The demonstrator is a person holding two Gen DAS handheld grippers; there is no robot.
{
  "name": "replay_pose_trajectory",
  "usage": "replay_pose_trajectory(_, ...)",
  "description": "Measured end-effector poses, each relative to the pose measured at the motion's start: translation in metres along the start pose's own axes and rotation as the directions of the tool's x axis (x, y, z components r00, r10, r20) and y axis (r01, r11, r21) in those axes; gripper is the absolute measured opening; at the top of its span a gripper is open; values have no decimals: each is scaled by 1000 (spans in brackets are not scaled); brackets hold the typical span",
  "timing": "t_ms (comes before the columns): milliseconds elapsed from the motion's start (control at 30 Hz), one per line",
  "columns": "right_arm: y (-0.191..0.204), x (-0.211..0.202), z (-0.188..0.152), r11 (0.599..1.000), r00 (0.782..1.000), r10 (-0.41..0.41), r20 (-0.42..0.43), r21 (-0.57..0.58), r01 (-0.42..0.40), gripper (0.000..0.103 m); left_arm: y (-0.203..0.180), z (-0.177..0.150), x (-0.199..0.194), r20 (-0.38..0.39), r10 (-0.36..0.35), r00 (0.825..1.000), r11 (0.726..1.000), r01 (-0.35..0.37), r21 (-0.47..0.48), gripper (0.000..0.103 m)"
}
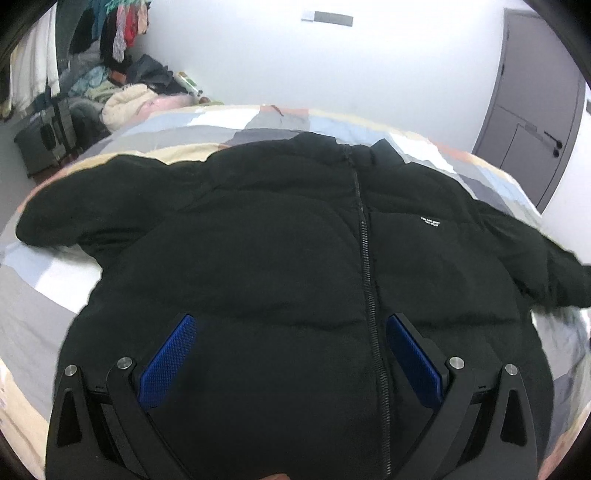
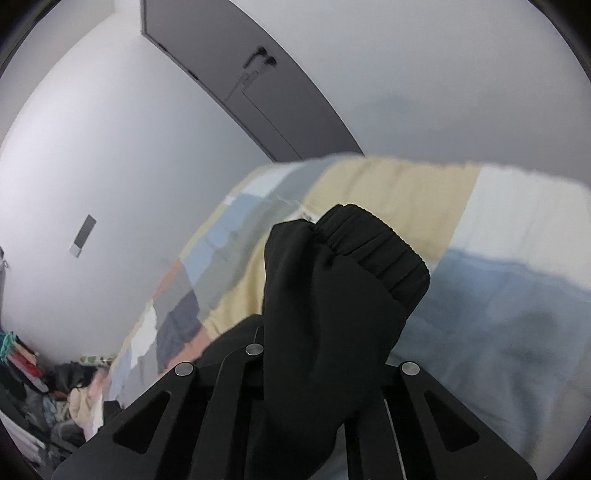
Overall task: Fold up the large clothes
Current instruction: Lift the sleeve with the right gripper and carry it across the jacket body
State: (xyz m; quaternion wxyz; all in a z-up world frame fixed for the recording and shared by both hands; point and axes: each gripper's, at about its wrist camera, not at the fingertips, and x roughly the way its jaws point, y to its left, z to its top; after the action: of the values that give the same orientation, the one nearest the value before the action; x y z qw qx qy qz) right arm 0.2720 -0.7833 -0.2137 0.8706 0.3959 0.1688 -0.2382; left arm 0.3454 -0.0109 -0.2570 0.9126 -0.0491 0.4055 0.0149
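A black puffer jacket (image 1: 288,236) lies front up on the patchwork bed cover (image 1: 37,295), zipper (image 1: 364,236) closed and collar toward the far wall. My left gripper (image 1: 291,332) is open above the jacket's lower front, its blue pads (image 1: 168,363) wide apart and holding nothing. In the right wrist view my right gripper (image 2: 321,354) is shut on the jacket's sleeve (image 2: 325,317), with the ribbed cuff (image 2: 384,251) sticking out past the fingers, lifted above the bed cover (image 2: 498,295). The right gripper's pads are hidden by the cloth.
A heap of clothes and a dark suitcase (image 1: 44,140) stand on the floor at the left, under hanging garments (image 1: 118,33). A grey door (image 1: 532,122) is at the right in the white wall. The bed's far edge (image 2: 406,160) lies beyond the cuff.
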Motion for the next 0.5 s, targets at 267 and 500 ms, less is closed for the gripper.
replay_pose_trajectory(267,70,-57,30,995,997,48,60,-94,-42,4,4,-4,-28,39,-57,998,998,57,-2,103)
replay_pose_trajectory(500,147,-109,35,974,985,138,100,-192,-117,4,13,-13,-56,75,-85,994,996,82,34,103)
